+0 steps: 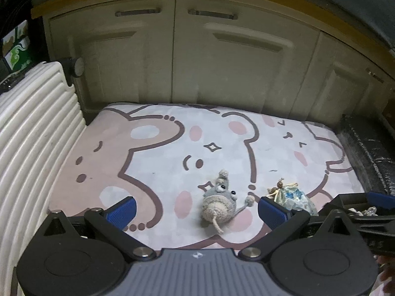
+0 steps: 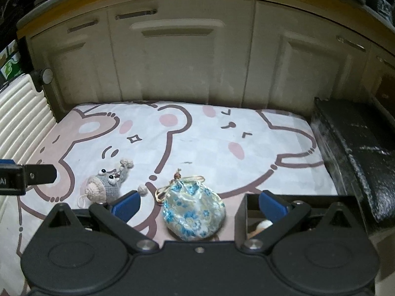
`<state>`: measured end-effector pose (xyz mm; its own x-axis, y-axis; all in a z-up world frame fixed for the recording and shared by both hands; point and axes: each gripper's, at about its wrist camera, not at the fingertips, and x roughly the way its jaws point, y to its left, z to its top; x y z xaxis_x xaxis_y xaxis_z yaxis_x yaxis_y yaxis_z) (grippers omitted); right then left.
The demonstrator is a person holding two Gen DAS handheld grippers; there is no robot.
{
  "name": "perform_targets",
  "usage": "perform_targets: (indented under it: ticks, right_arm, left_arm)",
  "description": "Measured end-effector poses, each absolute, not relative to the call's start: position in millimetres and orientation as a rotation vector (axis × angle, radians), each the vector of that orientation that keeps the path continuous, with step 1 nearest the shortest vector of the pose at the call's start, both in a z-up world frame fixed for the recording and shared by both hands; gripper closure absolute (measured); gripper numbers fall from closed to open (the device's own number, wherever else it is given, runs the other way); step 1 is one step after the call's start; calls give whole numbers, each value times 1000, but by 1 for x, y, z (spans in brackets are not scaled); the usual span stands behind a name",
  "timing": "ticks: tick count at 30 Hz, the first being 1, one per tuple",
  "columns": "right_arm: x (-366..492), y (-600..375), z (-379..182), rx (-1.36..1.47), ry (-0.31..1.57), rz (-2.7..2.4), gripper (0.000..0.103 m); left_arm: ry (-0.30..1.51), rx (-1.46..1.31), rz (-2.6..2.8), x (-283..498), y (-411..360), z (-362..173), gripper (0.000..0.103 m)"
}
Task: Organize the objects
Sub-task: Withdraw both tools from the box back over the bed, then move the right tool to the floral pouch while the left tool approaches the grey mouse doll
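Right wrist view: with the pouch (image 2: 193,213) as our landmark, the toy mouse (image 2: 106,188) lies left, the black box (image 2: 240,218) right. Both our left gripper (image 1: 196,211) and right gripper (image 2: 198,206) stand apart, empty. Probably we next close on the pouch and carry it boxward.

Cartoon mat (image 1: 153,162) before cream cabinet doors (image 1: 222,56) (ribbed white suitcase (image 1: 32,128) beside).

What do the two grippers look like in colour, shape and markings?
Both look alike. The left gripper and right gripper each have two blue ribbed pads on black linkage arms with silver pivot bolts and round black housings. The left body is ribbed grey with a small logo; the right body is black. No cables or sleeves show.
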<state>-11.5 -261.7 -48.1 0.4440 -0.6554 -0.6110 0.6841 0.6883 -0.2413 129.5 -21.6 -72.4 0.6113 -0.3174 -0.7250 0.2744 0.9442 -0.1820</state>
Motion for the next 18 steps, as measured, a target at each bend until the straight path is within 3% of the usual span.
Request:
perform_targets:
  ticks: [9,14,18]
  right_arm:
    - [4,-267,-65,-8,765,-792,0]
    - [15,-270,-76,-53,818,-773,1]
    - [22,-275,-83,-37,851,-751,19]
  left_arm:
    - [869,-86,-391,138,-22,-77,1]
    - [894,-88,-400,145,-25,-83,16]
    - [918,-81,-416,151,-30,-90,25]
